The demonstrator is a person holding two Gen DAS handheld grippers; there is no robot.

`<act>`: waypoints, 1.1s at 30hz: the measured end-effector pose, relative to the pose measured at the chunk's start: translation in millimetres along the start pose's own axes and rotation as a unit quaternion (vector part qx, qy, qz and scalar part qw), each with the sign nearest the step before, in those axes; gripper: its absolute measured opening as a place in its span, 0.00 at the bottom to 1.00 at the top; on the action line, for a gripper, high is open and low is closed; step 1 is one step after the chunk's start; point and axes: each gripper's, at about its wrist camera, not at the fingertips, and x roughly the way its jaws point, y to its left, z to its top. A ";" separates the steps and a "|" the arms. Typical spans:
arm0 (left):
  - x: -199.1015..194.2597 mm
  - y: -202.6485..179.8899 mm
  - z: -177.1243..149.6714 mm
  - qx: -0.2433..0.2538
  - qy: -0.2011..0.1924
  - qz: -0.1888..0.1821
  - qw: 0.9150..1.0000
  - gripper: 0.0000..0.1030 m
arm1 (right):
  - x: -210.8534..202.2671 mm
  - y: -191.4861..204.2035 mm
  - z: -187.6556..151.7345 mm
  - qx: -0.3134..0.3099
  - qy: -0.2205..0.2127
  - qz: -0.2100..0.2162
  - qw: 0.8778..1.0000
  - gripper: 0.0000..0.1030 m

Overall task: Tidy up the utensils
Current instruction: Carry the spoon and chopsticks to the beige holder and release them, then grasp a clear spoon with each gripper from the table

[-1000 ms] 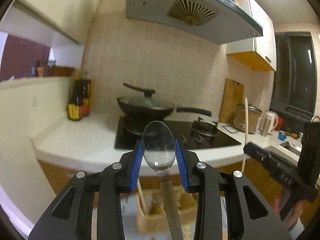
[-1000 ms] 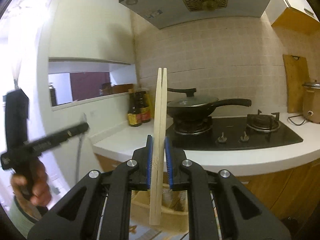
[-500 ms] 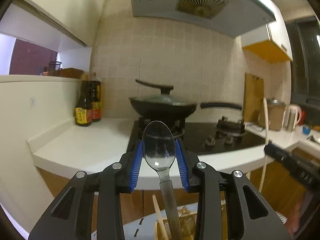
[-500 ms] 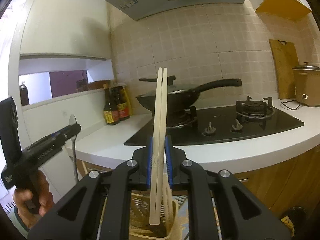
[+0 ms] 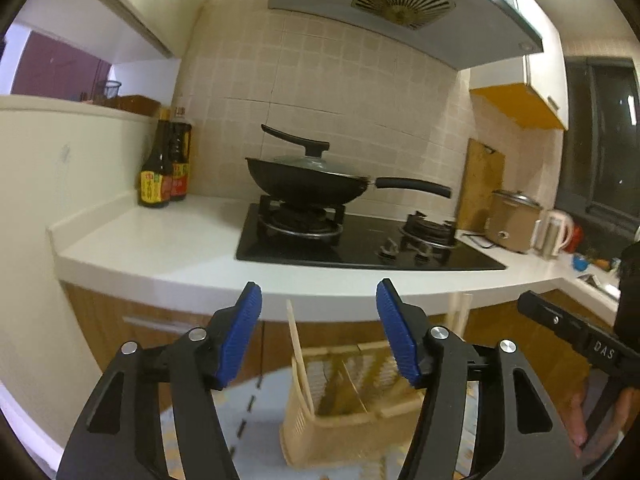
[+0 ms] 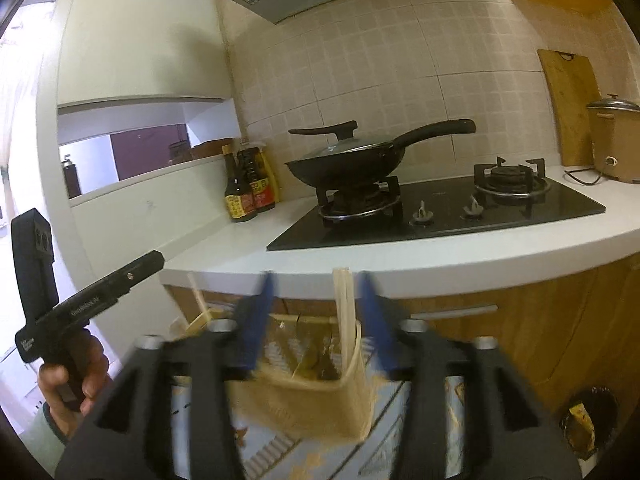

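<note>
Below — chopsticks (image 6: 345, 312) in basket (image 6: 304, 408)

Both grippers just let go. The left gripper (image 5: 319, 330) had a spoon pinched between its pads — its jaws have just been opening and nothing's between them now. The right gripper (image 6: 316, 320) has just been opening too; the chopsticks (image 6: 346, 320) now stand loose in the beige basket (image 6: 304, 404), lower than before.
</note>
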 end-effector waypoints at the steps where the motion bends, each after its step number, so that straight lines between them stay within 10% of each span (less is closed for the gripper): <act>1: -9.3 -0.2 -2.5 -0.002 0.007 -0.005 1.000 0.56 | -8.0 1.7 -2.5 -0.001 0.002 0.005 1.000 0.51; 14: -77.1 -22.8 -67.4 0.033 0.137 0.013 0.990 0.59 | -56.3 49.4 -72.1 -0.015 0.192 -0.049 0.980 0.51; 23: -78.5 -12.3 -149.6 -0.015 0.305 0.001 0.952 0.57 | -53.2 66.6 -148.4 -0.001 0.320 -0.041 0.947 0.51; 33: -87.9 -33.5 -211.0 0.016 0.381 0.002 0.925 0.36 | -47.9 79.0 -199.1 0.027 0.379 -0.023 0.925 0.35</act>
